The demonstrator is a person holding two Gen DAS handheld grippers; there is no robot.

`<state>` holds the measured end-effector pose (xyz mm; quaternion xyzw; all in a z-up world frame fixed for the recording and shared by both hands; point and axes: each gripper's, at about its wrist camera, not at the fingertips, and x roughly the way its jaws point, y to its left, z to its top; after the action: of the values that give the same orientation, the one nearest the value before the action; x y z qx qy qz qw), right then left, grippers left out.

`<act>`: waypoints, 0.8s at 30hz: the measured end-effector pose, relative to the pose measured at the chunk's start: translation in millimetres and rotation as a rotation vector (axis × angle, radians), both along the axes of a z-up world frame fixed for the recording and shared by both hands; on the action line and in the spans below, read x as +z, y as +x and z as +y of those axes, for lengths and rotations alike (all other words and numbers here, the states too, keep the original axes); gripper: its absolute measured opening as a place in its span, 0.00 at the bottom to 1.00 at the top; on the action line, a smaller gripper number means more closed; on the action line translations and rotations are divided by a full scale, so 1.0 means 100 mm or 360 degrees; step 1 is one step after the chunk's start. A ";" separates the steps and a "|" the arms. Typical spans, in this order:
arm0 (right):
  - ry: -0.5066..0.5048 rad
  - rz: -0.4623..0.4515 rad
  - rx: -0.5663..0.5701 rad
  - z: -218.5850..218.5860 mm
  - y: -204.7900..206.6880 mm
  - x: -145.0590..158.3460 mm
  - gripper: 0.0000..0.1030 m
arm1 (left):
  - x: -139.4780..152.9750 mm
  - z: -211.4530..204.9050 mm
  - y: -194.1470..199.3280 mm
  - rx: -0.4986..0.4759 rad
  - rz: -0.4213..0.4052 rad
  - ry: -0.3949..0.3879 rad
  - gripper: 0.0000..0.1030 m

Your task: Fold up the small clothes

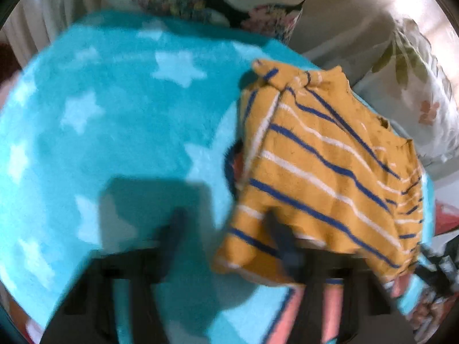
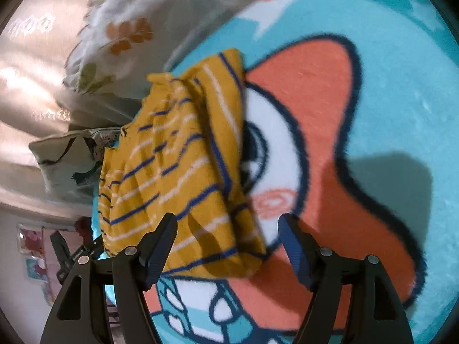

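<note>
Striped shirt [image 2: 183, 166] lies crumpled between open right gripper [image 2: 228, 238] fingers.

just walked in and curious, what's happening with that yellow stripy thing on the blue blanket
A person with a handheld gripper in each hand is folding a small mustard striped shirt on a turquoise star-print blanket. The shirt lies partly folded and bunched near floral pillows. The right gripper is open, its fingers on either side of the shirt's near edge without gripping it. The left gripper also looks open at the shirt's near corner, though that view is blurred.
</note>
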<state>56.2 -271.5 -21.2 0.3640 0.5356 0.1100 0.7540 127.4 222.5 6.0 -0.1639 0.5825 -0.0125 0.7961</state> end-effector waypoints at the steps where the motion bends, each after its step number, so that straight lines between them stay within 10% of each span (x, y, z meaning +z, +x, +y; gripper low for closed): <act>1: -0.0005 0.0013 0.0017 0.05 0.03 -0.02 0.42 | -0.03 0.03 -0.01 0.0024 0.0049 -0.0060 0.07; 3: -0.0061 0.0050 0.0016 0.06 0.09 -0.05 0.17 | 0.08 0.11 -0.08 0.0083 0.0015 -0.0023 0.05; 5: -0.0056 0.0047 -0.0048 -0.04 0.07 -0.04 0.14 | 0.15 0.20 -0.17 0.0114 -0.0003 -0.0025 0.05; 13: -0.0127 0.0095 -0.0210 -0.54 -0.21 -0.01 0.16 | 0.22 0.29 -0.45 0.0167 -0.0013 -0.0089 0.07; 16: -0.0142 0.0013 -0.0230 -0.66 -0.31 0.13 0.34 | 0.32 0.26 -0.55 0.0202 -0.0041 0.0010 0.09; 24: -0.0212 -0.0189 -0.0037 -0.22 -0.18 0.47 0.39 | 0.76 0.18 -0.99 0.0307 -0.0201 0.0310 0.67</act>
<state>37.9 -293.4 25.8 0.3120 0.4918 0.0869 0.8082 28.6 240.5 81.6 -0.1401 0.5111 0.1105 0.8408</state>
